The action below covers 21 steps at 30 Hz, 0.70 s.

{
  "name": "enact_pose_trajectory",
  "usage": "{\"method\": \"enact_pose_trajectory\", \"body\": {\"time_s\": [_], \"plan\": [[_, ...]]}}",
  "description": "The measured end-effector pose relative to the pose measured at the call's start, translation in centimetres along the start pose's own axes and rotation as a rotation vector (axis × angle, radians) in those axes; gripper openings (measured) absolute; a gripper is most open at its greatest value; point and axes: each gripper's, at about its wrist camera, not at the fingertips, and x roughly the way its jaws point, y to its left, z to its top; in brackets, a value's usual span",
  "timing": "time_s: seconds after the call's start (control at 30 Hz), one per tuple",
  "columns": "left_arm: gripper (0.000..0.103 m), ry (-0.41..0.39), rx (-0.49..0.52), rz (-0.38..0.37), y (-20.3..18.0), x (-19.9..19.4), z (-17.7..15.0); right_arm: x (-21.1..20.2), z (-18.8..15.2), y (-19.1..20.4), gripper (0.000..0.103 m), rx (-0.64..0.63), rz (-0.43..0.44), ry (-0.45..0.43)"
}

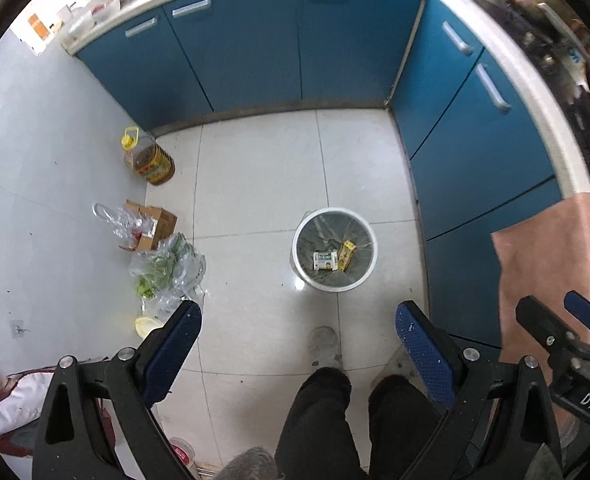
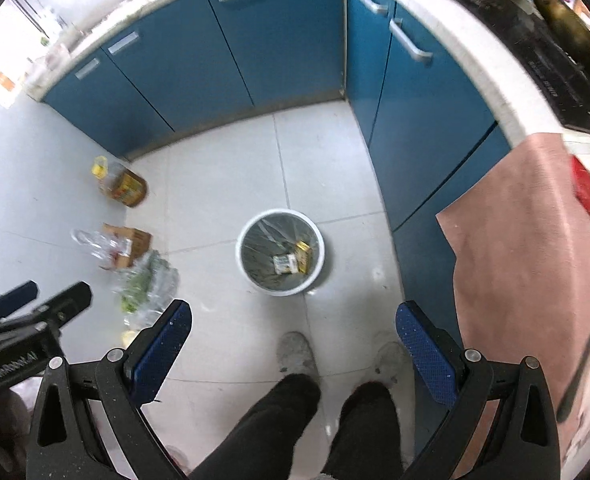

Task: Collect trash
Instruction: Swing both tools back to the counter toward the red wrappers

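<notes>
Both grippers, left (image 1: pixel 298 334) and right (image 2: pixel 293 330), hang spread apart and empty above the tiled floor (image 1: pixel 255 168). Ahead, the white bin (image 1: pixel 334 249) holds two packets (image 1: pixel 333 259). Plastic bags (image 1: pixel 167 268) and a cardboard box (image 1: pixel 153 224) to its left look uncollected.

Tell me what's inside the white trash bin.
The white trash bin holds a clear liner, a white-green packet and a yellow carton. Anything beneath them is hidden.
</notes>
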Motion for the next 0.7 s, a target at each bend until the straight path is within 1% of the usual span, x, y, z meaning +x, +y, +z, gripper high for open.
{"method": "enact_pose_trajectory", "body": {"time_s": [0.1,0.13,0.2,0.27,0.3,0.33,0.37,0.4,0.43,0.47,0.53,0.57,0.67,0.7], "plan": [[0.099,-0.038,0.027,-0.005,-2.1,-2.6,0.4,-3.6,0.0,-2.0,0.103,0.054,0.048,-0.038],[0.099,-0.056,0.043,-0.011,-3.4,-3.6,0.7,-4.8,0.0,-3.1,0.103,0.083,0.064,-0.052],[0.099,-0.085,0.079,-0.031,-6.3,-5.6,1.4,-6.9,0.0,-5.7,0.103,0.142,0.074,-0.084],[0.099,-0.117,0.123,-0.054,-9.6,-7.3,2.0,-8.8,-0.1,-8.9,0.103,0.208,0.079,-0.112],[0.099,-0.137,0.153,-0.059,-11.5,-8.1,2.3,-9.8,-0.2,-11.2,0.103,0.251,0.071,-0.129],[0.099,-0.156,0.196,-0.067,-14.4,-8.9,2.6,-11.0,-0.5,-13.7,0.103,0.299,0.059,-0.147],[0.099,-0.162,0.222,-0.076,-16.1,-9.4,2.8,-12.0,-1.0,-16.4,0.103,0.351,0.040,-0.163],[0.099,-0.166,0.253,-0.088,-18.4,-9.8,3.1,-12.8,-1.4,-18.6,0.103,0.392,0.019,-0.174],[0.099,-0.166,0.293,-0.098,-21.4,-10.0,3.1,-13.7,-2.3,-21.9,0.103,0.451,-0.011,-0.187],[0.099,-0.163,0.318,-0.100,-23.3,-10.1,3.1,-14.2,-3.0,-23.9,0.103,0.491,-0.029,-0.193],[0.099,-0.153,0.384,-0.109,-28.4,-9.4,2.5,-15.6,-5.5,-30.3,0.103,0.628,-0.090,-0.199],[0.099,-0.147,0.406,-0.105,-30.2,-9.2,2.4,-16.1,-7.0,-33.4,0.103,0.696,-0.127,-0.199],[0.099,-0.097,0.472,-0.094,-36.6,-7.3,1.7,-16.9,-10.9,-40.8,0.103,0.844,-0.218,-0.190],[0.099,-0.084,0.484,-0.089,-37.9,-6.7,1.5,-16.9,-12.6,-43.8,0.103,0.892,-0.249,-0.180]]}}
